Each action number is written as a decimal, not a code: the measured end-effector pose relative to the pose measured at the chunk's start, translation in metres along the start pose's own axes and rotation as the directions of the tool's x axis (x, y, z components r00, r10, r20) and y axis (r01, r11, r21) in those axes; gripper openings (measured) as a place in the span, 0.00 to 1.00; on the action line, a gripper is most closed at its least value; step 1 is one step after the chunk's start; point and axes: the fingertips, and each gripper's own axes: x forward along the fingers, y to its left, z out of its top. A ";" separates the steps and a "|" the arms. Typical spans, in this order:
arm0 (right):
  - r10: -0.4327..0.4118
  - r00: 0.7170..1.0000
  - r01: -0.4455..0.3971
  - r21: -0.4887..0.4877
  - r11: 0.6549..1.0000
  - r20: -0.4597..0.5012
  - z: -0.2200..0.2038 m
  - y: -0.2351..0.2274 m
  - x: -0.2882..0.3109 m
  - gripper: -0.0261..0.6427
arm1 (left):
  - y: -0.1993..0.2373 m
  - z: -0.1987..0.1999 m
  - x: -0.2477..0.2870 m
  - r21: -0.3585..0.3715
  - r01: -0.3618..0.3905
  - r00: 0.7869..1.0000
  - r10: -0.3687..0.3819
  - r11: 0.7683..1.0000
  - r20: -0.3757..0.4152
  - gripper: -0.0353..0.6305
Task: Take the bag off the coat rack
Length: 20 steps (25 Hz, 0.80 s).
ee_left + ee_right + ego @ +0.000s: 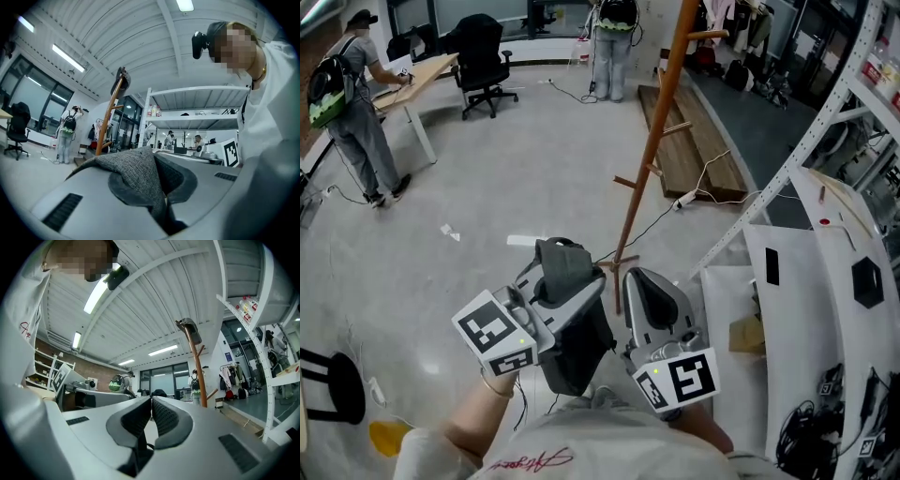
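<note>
The dark grey bag hangs from its knitted strap, away from the wooden coat rack. My left gripper is shut on that strap, and the bag's body dangles below it. In the left gripper view the grey strap is bunched between the closed jaws of the left gripper, with the coat rack standing further off. My right gripper is beside the bag on its right, shut and holding nothing. In the right gripper view the right gripper has its pads pressed together, and the coat rack rises ahead.
A white metal shelf unit and white panels stand at the right. A wooden platform with a cable lies behind the rack. Two people, a desk and an office chair are far back. A black stool sits at the left.
</note>
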 end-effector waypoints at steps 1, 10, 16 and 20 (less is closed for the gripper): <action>0.010 1.000 -0.010 0.000 1.000 -0.006 -0.002 0.003 -0.001 0.07 | -0.001 -0.005 -0.001 -0.009 -0.009 1.000 0.009 1.000 -0.004 0.11; 0.055 0.996 -0.054 0.016 0.998 -0.065 -0.025 0.009 -0.018 0.07 | -0.011 -0.047 -0.001 -0.117 -0.071 0.997 0.068 0.991 -0.036 0.11; 0.068 0.992 -0.069 -0.005 0.998 -0.102 -0.042 0.010 -0.023 0.07 | -0.019 -0.056 0.002 -0.133 -0.082 0.996 0.077 0.988 -0.040 0.11; 0.074 0.992 -0.077 -0.022 0.997 -0.106 -0.044 0.011 -0.025 0.07 | -0.022 -0.059 0.001 -0.140 -0.090 0.995 0.085 0.986 -0.044 0.11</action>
